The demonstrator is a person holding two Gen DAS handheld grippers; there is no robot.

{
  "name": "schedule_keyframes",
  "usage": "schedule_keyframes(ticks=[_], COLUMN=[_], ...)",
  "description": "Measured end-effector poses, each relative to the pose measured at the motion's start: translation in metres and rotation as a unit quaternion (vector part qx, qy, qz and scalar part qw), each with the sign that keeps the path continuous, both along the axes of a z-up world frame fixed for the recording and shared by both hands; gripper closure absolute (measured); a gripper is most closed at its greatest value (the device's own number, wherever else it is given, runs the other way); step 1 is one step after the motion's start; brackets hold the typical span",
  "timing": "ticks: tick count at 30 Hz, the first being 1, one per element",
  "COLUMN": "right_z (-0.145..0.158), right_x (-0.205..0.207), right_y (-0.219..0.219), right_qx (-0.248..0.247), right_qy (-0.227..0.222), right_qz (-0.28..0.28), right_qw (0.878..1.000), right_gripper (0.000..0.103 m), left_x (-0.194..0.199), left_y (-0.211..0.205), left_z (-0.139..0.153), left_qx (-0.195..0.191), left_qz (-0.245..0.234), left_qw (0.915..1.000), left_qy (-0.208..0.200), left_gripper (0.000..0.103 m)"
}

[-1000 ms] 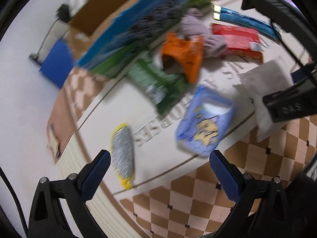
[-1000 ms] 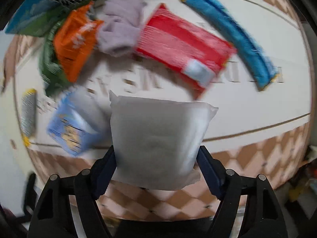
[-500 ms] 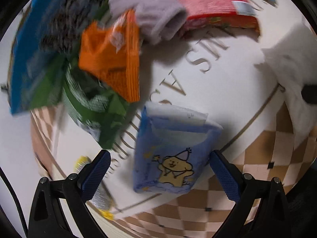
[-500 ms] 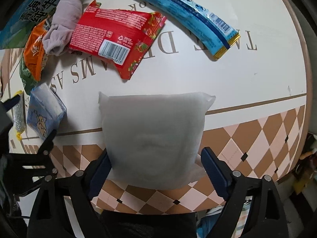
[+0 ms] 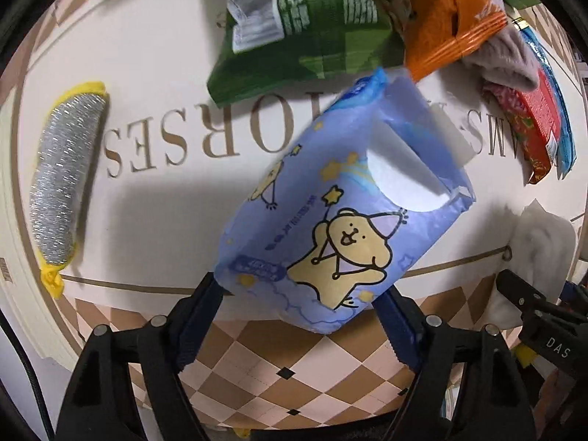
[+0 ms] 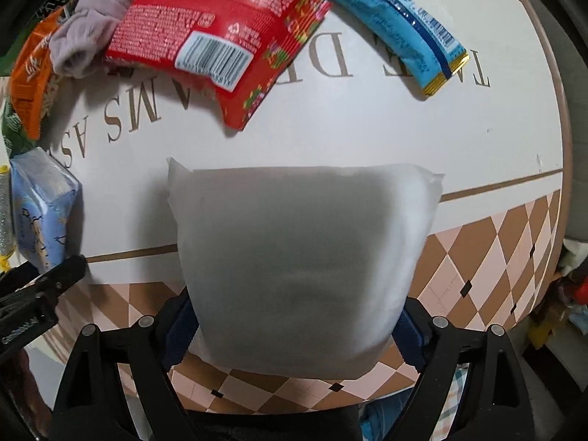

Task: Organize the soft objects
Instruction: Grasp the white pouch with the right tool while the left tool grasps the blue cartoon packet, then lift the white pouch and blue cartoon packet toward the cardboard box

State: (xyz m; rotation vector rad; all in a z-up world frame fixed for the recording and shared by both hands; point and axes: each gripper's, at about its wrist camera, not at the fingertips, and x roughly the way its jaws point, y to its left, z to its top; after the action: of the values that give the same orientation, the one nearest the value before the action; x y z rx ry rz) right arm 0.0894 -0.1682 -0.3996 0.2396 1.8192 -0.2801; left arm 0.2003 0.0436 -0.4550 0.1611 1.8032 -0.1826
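Down over the blue cartoon-printed tissue pack [image 5: 341, 228] have dropped the left tongs [image 5: 301, 316], jaws closing, the pack between them on the cream lettered surface [image 5: 154, 198]. Right tongs [image 6: 294, 330] straddle the white soft pad [image 6: 301, 242] — seemingly not yet clamping. Next: firm squeezes, then lift.
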Motion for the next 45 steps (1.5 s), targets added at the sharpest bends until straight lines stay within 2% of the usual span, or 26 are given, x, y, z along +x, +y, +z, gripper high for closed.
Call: schedule_keyframes(ticks=[2, 3, 4, 7, 11, 13, 16, 19, 21, 22, 23, 27, 32, 35, 38, 43, 44, 45], right_z=[-0.003, -0.008, -0.008, -0.01, -0.003, -0.005, -0.005, -0.012, -0.017, -0.018, -0.019, -0.017, 0.002, 0.023, 0.053, 0.128, 0.131, 0.137], right_x=[-0.006, -0.008, -0.011, -0.017, -0.02, -0.019, -0.022, -0.015, -0.013, -0.011, -0.013, -0.017, -0.02, -0.021, -0.02, 0.004, 0.016, 0.033], right_y=[-0.003, 0.001, 0.008, 0.019, 0.033, 0.042, 0.05, 0.048, 0.047, 0.045, 0.047, 0.053, 0.062, 0.068, 0.07, 0.093, 0.086, 0.08], right_qx=[-0.004, -0.002, 0.003, 0.007, -0.001, -0.004, -0.006, -0.005, -0.002, 0.0, 0.001, -0.003, 0.003, 0.026, 0.053, 0.085, 0.086, 0.086], right_qy=[-0.001, -0.001, 0.0, 0.003, 0.006, 0.005, 0.004, 0.008, 0.008, 0.008, 0.007, 0.004, -0.01, -0.021, -0.046, -0.114, -0.125, -0.138], right_qz=[-0.001, -0.002, -0.003, 0.012, 0.027, 0.026, 0.024, 0.023, 0.017, 0.014, 0.01, 0.007, -0.003, -0.006, 0.01, 0.055, 0.062, 0.069], right_qw=[1.0, 1.0, 1.0, 1.0, 1.0, 1.0, 1.0, 1.0, 1.0, 1.0, 1.0, 1.0, 1.0, 0.999, 0.997, 0.988, 0.987, 0.984], right_gripper=[0.012, 0.012, 0.012, 0.012, 0.012, 0.012, 0.012, 0.012, 0.012, 0.012, 0.012, 0.023, 0.032, 0.034, 0.034, 0.034, 0.034, 0.034], left_x=[-0.005, -0.009, -0.015, -0.025, -0.011, -0.002, 0.012, 0.019, 0.019, 0.022, 0.017, 0.019, 0.018, 0.008, 0.025, 0.043, 0.036, 0.042], left_y=[-0.008, -0.014, -0.022, -0.035, -0.041, -0.042, -0.048, -0.042, -0.038, -0.034, -0.042, -0.029, 0.005, 0.014, 0.028, 0.037, 0.016, 0.004], left_z=[0.012, 0.019, 0.03, 0.044, 0.031, 0.018, 0.004, -0.005, -0.004, -0.003, 0.0, 0.006, 0.015, 0.036, 0.055, 0.123, 0.151, 0.161], left_qx=[0.025, 0.039, 0.053, 0.071, 0.07, 0.074, 0.059, 0.045, 0.033, 0.017, 0.007, -0.011, -0.025, -0.047, -0.071, -0.105, -0.107, -0.104], left_qz=[-0.05, -0.085, -0.131, -0.214, -0.246, -0.252, -0.26, -0.251, -0.239, -0.225, -0.209, -0.154, -0.113, -0.086, -0.061, -0.016, -0.016, -0.031], left_qw=[0.9977, 0.9937, 0.9857, 0.9652, 0.96, 0.9599, 0.9618, 0.9653, 0.9687, 0.9732, 0.977, 0.9868, 0.9918, 0.9937, 0.9938, 0.9879, 0.9868, 0.9869], left_qy=[-0.039, -0.062, -0.092, -0.133, -0.115, -0.098, -0.062, -0.056, -0.056, -0.047, -0.042, -0.047, -0.055, -0.055, -0.06, -0.114, -0.121, -0.119], left_gripper=[0.023, 0.022, 0.021, 0.021, 0.021, 0.021, 0.021, 0.021, 0.034, 0.048, 0.056, 0.07, 0.082, 0.084, 0.086, 0.089, 0.089, 0.088])
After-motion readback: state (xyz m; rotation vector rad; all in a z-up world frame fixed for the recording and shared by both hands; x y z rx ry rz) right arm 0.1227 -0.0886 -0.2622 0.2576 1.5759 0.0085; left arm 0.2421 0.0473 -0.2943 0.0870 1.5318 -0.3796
